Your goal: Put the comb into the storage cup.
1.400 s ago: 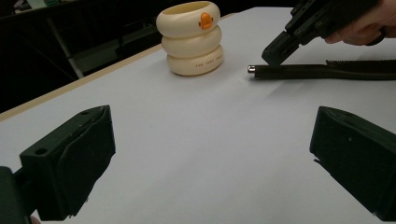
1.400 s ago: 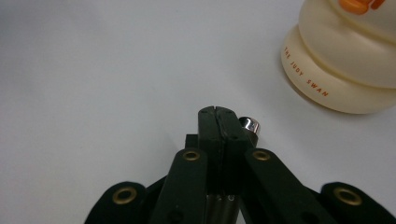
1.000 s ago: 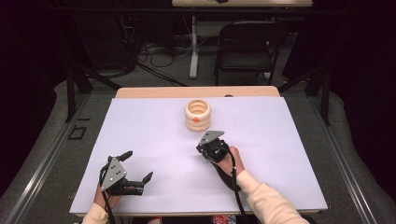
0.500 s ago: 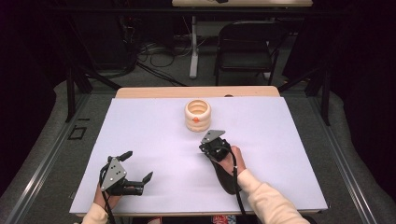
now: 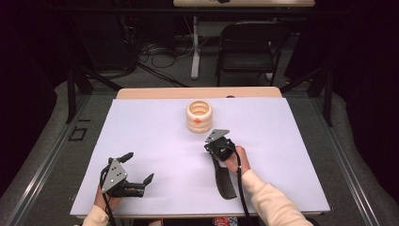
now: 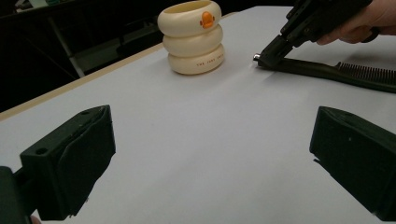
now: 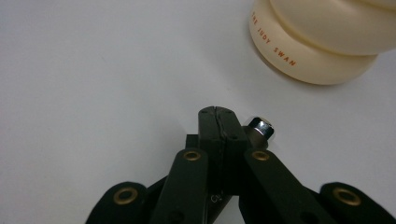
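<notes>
Between the earlier pictures and this one the right gripper [image 5: 212, 147] has drawn back from the cream holder [image 5: 199, 116] toward the person's edge of the desk [image 5: 141, 117], and the black comb [image 5: 224, 178] has come with it; the shift is small, but the gap between gripper and holder is now plainly wider. Its fingers [image 7: 218, 122] are together, clamped on the handle end of the comb, whose small metal stud [image 7: 261, 127] shows just beside them in the right gripper view. From the left gripper view the comb lies flat on the white surface, its teeth trailing away from the holder, with the gripping end lowest and touching the desk. So the comb sits right of the desk's middle, pointing from the gripper back toward the near edge, well apart from the right edge. The holder, three stacked rings with an orange mark, stands upright near the far edge, roughly centred, its mouth open and nothing in it that can be seen. The left gripper [image 5: 134, 173] rests near the near-left corner, its fingers [image 6: 70, 158] apart and holding nothing, as in the earlier pictures. My reading is that the comb has been secured and dragged clear, which gives room to tip it upright; lifting it and lowering it into the holder looks like the step to come.
</notes>
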`<state>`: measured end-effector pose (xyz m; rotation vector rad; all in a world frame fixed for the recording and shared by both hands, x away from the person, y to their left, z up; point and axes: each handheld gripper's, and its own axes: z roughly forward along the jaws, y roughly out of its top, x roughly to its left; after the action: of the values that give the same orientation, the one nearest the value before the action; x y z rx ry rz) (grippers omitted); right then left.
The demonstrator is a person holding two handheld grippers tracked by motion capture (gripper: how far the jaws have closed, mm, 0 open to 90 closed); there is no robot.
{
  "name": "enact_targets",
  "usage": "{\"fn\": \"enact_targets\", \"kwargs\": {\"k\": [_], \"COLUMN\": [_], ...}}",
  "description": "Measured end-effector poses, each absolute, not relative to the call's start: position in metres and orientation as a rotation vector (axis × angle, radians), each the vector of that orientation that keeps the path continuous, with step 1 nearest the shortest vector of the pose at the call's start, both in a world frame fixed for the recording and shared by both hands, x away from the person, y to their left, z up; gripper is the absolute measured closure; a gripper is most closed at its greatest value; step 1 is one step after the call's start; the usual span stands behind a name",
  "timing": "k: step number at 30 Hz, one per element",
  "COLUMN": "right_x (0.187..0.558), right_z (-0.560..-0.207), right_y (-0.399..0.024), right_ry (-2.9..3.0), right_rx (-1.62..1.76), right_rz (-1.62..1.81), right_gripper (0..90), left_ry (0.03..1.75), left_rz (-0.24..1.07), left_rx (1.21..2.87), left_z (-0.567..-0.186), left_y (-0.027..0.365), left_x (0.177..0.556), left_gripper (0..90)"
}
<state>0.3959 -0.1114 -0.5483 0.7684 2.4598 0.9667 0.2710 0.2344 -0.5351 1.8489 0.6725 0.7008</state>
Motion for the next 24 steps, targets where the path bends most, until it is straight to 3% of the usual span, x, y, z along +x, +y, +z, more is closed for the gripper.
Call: {"fn": "enact_targets", "kwargs": {"k": [24], "right_x": [0.403], "right_z": [-0.548], "right_y": [-0.127], "right_ry": [2.451], "right_rx": [0.829], "right_rz": [0.879], "right_gripper": [90.0], "left_ry": [0.677], "left_rz": [0.700], "left_rx": [1.842], "left_z": [-0.535], "left_y": [0.235], "left_x": [0.270], "left_gripper": [0.3]}}
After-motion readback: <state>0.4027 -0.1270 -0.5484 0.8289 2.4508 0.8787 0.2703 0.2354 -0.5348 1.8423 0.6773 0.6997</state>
